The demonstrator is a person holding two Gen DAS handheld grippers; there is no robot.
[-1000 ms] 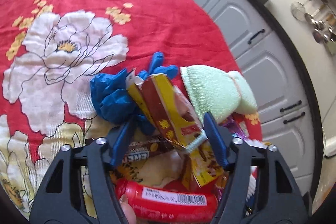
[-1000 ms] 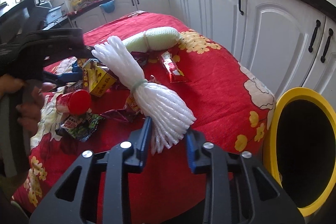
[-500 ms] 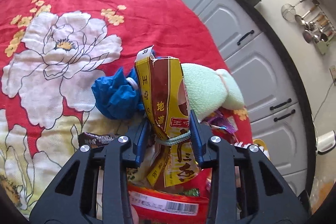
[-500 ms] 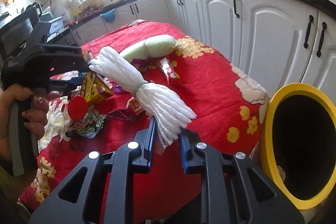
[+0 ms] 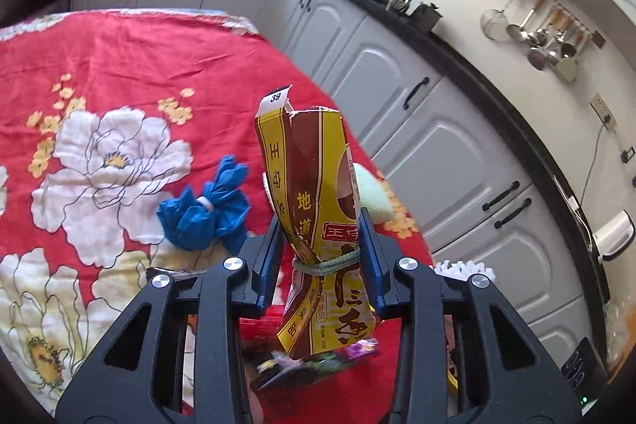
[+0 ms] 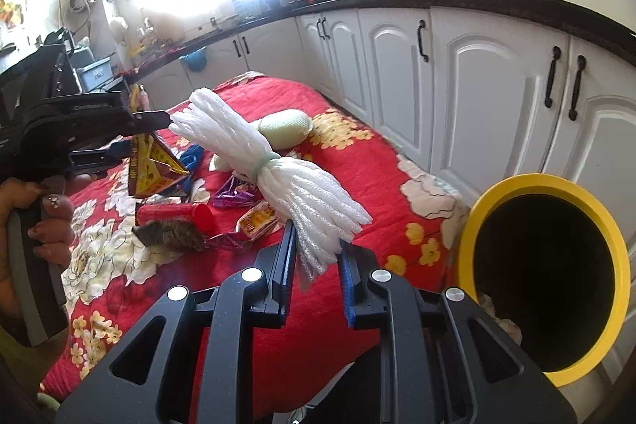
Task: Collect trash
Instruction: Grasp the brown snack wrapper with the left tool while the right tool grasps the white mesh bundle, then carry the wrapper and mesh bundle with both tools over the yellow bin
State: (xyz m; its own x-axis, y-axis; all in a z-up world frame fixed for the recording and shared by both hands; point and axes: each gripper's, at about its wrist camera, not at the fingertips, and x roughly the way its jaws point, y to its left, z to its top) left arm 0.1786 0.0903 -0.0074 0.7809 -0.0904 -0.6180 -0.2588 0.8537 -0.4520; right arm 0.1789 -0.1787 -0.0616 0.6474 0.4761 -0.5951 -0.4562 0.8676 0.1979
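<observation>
A: What is the left gripper (image 5: 320, 257) holding?

B: A yellow and brown wrapper (image 5: 318, 209). The fingers are pinched narrow on it, right at the tie in its middle. It stands up in the middle of the left view, off the red worktop (image 5: 119, 66).

A: Is it heavy?

B: I think it is light and crinkly. It may slip, so the tied waist is a good spot to hold. In the right view a hand (image 6: 37, 221) at the left edge grips that handle.

A: And the right gripper (image 6: 318, 265)?

B: Its fingers are narrow too, squeezing the end of a white foam bundle (image 6: 278, 177). The bundle sticks up and away toward the middle of the frame. It looks soft, squashy and very light.

A: Where does it go?

B: Likely in the yellow bin (image 6: 516, 185), at the lower right, just beside the worktop. Both grippers tip down a bit. A blue bag (image 5: 206, 209), a red tube (image 6: 175, 215) and small wrappers still lie on the worktop.
</observation>
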